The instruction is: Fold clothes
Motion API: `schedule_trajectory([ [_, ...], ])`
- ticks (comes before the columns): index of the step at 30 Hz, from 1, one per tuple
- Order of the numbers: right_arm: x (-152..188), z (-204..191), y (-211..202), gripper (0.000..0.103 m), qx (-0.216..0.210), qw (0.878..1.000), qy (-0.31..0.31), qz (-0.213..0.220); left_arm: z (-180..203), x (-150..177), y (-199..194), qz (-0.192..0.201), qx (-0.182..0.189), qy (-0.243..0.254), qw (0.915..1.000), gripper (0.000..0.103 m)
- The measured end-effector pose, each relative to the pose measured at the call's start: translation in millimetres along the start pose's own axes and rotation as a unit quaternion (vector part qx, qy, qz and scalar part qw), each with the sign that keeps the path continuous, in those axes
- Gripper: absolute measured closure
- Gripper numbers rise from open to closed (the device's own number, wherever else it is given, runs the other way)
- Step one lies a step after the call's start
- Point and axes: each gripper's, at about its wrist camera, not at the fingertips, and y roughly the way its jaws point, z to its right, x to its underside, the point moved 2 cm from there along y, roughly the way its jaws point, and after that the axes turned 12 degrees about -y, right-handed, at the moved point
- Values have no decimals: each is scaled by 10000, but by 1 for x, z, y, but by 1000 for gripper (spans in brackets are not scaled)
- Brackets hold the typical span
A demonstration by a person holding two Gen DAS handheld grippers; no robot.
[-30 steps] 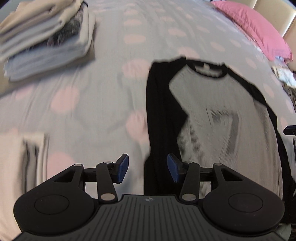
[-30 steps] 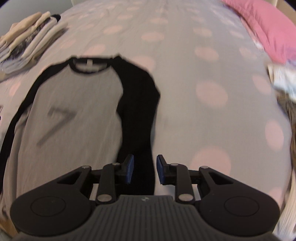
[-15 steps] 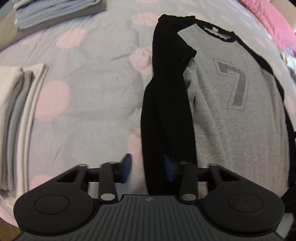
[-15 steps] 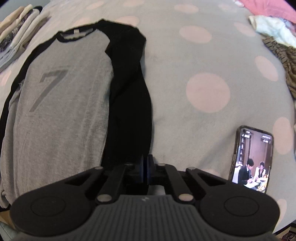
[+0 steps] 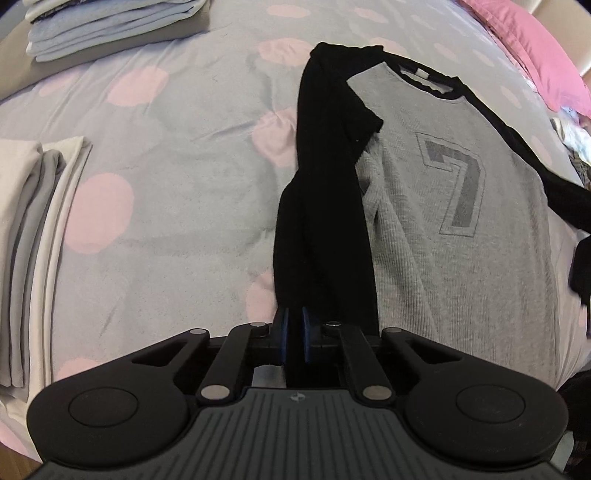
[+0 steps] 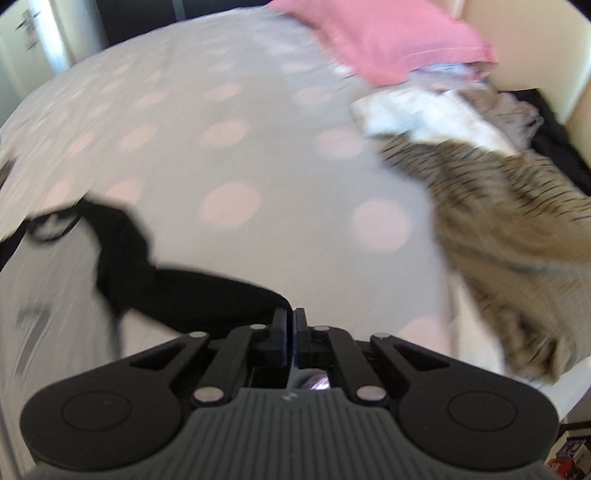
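Observation:
A grey raglan shirt point(image 5: 454, 221) with black sleeves and a dark "7" lies face up on the polka-dot bedspread point(image 5: 166, 206). Its left black sleeve point(image 5: 325, 206) runs down to my left gripper point(image 5: 293, 334), which is shut on the cuff end. In the blurred right wrist view, my right gripper point(image 6: 290, 332) is shut on the end of the other black sleeve point(image 6: 207, 295), lifted and stretched out to the left of the jaws. The shirt body shows blurred at the left edge of that view.
Folded stacks lie at the far left point(image 5: 110, 26) and near left point(image 5: 33, 251) of the bed. A pink pillow point(image 6: 388, 37) and a pile of unfolded clothes, including a striped brown garment point(image 6: 517, 221), sit to the right.
My left gripper has closed on the left sleeve's cuff. My right gripper, shut on the right sleeve, has lifted and swung up and right, so its view now faces the pillow and clothes pile.

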Motion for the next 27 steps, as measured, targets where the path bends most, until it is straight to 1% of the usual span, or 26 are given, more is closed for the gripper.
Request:
schedule_trajectory([
  [5, -15, 32, 20, 99, 193, 9988, 448, 38, -3, -2, 1, -130, 182, -139, 9997, 96],
  [8, -25, 51, 32, 99, 309, 9969, 716, 61, -3, -2, -3, -101, 279, -161, 9994, 83],
  [9, -27, 57, 36, 94, 330, 9962, 800, 68, -3, -2, -3, -84, 284, -181, 9994, 82],
  [11, -22, 57, 37, 92, 185, 9958, 895, 81, -1, -3, -2, -93, 277, -208, 9994, 82],
  [12, -19, 57, 36, 88, 183, 9955, 929, 79, 1, -4, -1, -80, 259, -182, 9995, 82],
  [13, -17, 57, 34, 81, 186, 9952, 957, 78, 3, -5, 0, -66, 240, -155, 9996, 82],
  [14, -14, 57, 30, 78, 216, 9951, 958, 82, 5, -6, 1, -51, 220, -126, 9997, 82],
  [17, -6, 56, 19, 74, 323, 9947, 968, 107, 11, -8, 1, 24, 186, 11, 9998, 82],
  [18, -4, 55, 16, 70, 303, 9948, 964, 153, 13, -9, 1, 41, 188, 47, 9998, 82],
  [20, -1, 50, 11, 70, 29, 9956, 914, 181, 16, -9, 0, 51, 200, 83, 9998, 82],
  [23, 8, 30, 18, 70, -526, 9945, 888, -161, 17, -7, 1, 67, 149, 137, 9998, 81],
  [25, 13, 12, 25, 70, -718, 9941, 737, -343, 16, -6, 1, 68, 116, 135, 9998, 81],
  [27, 17, -5, 32, 70, -801, 9945, 469, -482, 15, -6, 0, 83, 97, 107, 9999, 81],
])
